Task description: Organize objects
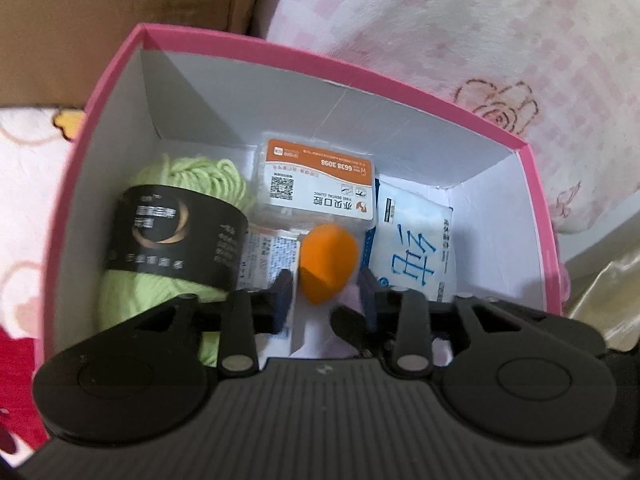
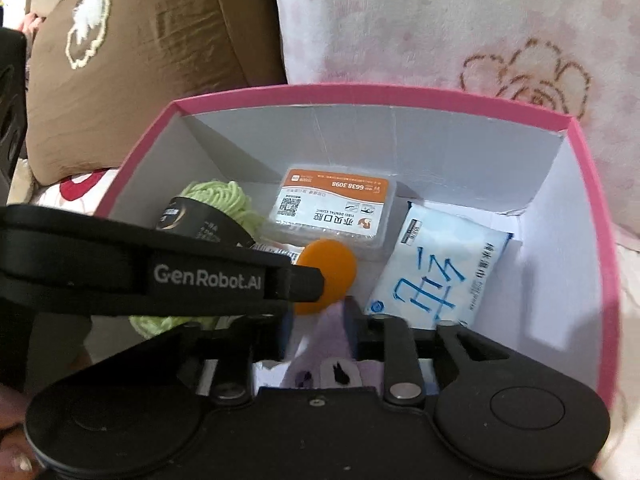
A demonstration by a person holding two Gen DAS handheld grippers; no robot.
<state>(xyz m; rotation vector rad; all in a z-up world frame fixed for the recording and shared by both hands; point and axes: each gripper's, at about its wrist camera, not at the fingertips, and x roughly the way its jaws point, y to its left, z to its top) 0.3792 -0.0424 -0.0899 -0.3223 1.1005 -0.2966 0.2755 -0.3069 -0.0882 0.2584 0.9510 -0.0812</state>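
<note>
Floral pink blanket (image 1: 460,32) and brown cushion (image 2: 132,52) behind pink box (image 1: 400,92).
Left claw (image 1: 326,286) parted around orange sponge (image 1: 328,268), unpressed; right claw (image 2: 320,312) released; "GenRobot.AI" arm blocks green yarn (image 2: 220,196); dental case (image 2: 332,212) "6638 3098".

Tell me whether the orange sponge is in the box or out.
In. The orange sponge lies on the floor of the pink box, among the green yarn, the card case and the tissue pack.
</note>
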